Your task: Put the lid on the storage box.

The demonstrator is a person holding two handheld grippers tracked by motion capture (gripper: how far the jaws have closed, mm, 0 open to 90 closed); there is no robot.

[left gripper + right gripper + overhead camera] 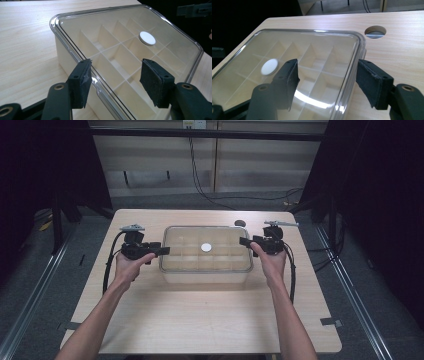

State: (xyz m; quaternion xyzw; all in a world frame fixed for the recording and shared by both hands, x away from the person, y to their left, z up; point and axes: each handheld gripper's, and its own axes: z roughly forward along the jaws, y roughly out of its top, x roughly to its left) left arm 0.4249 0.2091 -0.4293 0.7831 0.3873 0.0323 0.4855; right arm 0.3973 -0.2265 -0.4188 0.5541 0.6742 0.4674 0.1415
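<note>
Left fingers (79, 83): apart, pads bare; the lid's left edge runs between them, and neither pad presses on it.
Left gripper (115, 82): sits at the left end of the box, pointing in across it; in the high view (162, 251) its jaw tips meet the box's left rim.
Right fingers (373, 82): apart, nothing clamped; the lid's right edge passes between them with a gap to each pad.
Right gripper (327, 81): sits at the right end of the box, pointing inward; in the high view (245, 241) its tips lie at the right rim.
Lid (120, 27): clear, with rounded corners, lying flat and closed on the box; a white disc (147, 38) sits near its middle.
Box (205, 275): pale, split by dividers into a grid of compartments; it stands on the far half of the table, midway between the grippers.
Hands: left hand (129, 266) and right hand (268, 262) each grip a gripper from the near side.
Table (200, 320): light wood, with a round hole (375, 31) just beyond the box's right far corner.
</note>
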